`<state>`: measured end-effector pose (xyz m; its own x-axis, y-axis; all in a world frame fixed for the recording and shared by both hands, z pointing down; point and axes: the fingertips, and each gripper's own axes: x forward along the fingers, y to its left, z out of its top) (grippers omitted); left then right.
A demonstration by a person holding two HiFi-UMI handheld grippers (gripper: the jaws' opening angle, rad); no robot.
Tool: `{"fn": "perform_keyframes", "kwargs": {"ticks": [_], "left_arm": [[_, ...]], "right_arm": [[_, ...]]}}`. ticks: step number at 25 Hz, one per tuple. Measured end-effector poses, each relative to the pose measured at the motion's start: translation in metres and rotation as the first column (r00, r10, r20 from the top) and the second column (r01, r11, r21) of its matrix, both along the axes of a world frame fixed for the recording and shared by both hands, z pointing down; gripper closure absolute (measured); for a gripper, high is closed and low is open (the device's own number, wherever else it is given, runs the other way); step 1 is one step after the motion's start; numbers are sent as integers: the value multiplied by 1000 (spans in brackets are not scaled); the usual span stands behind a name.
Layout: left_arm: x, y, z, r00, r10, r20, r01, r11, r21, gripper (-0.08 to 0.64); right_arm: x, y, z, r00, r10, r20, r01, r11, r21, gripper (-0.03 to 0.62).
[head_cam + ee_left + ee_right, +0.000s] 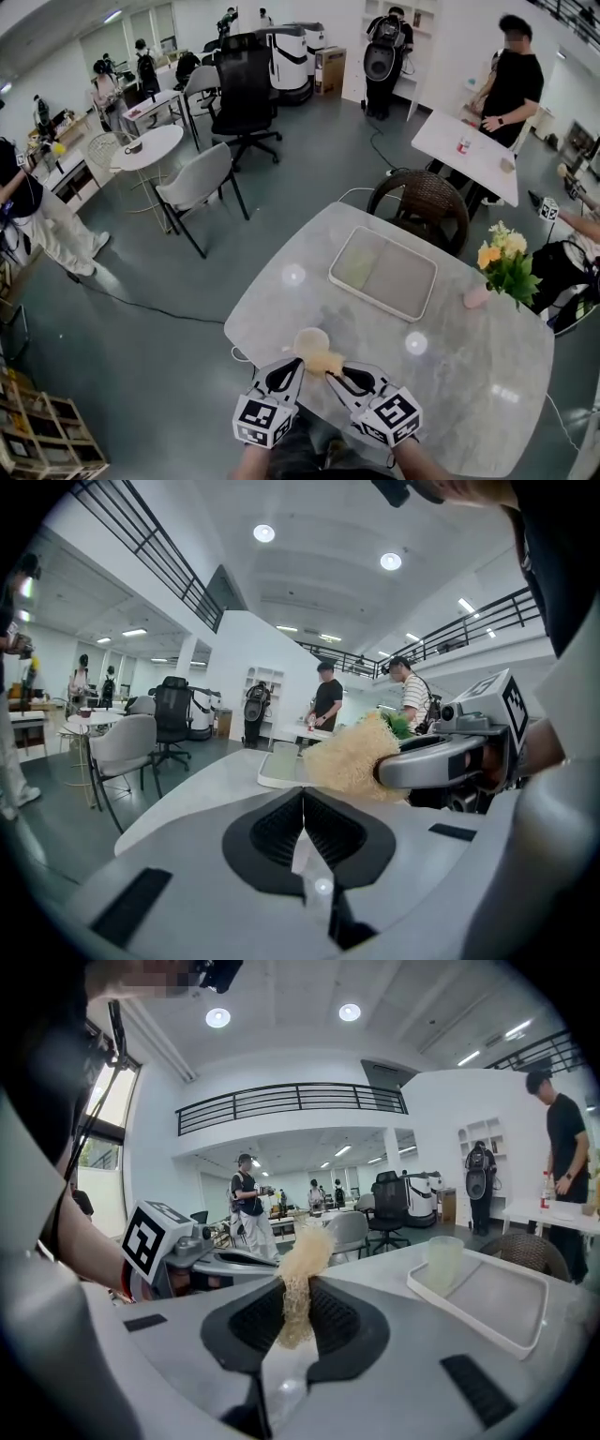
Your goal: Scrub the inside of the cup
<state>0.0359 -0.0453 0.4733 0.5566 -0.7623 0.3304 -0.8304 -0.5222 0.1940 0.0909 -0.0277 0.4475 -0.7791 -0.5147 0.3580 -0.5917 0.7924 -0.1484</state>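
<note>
A pale translucent cup (354, 266) (442, 1262) stands upright at the left end of a light tray (403, 281) on the marble table (487, 375). My right gripper (334, 375) (298, 1283) is shut on a beige fibrous sponge (319, 354) (300, 1260), which sticks out past its jaws. In the left gripper view that sponge (352, 758) shows just ahead and to the right. My left gripper (298, 364) (303, 794) is shut with nothing between its jaws. Both grippers hover side by side over the table's near edge, well short of the cup.
A pink vase with yellow flowers (502, 262) stands at the table's right side. A wicker chair (422, 202) sits behind the table and a grey chair (197, 183) to the far left. A person in black (511, 80) stands at another table.
</note>
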Motion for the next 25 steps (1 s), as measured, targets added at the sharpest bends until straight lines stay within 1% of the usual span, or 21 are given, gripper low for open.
{"fn": "perform_keyframes", "kwargs": {"ticks": [11, 18, 25], "left_arm": [[-27, -43, 6, 998, 60, -8, -60, 998, 5, 546], [-38, -55, 19, 993, 120, 4, -120, 992, -31, 546], [-43, -59, 32, 980, 199, 13, -198, 978, -64, 545]], "right_arm": [[-8, -34, 13, 996, 78, -34, -79, 996, -30, 529], [-11, -47, 18, 990, 129, -64, -132, 990, -40, 529], [-15, -55, 25, 982, 160, -100, -166, 985, -49, 529]]}}
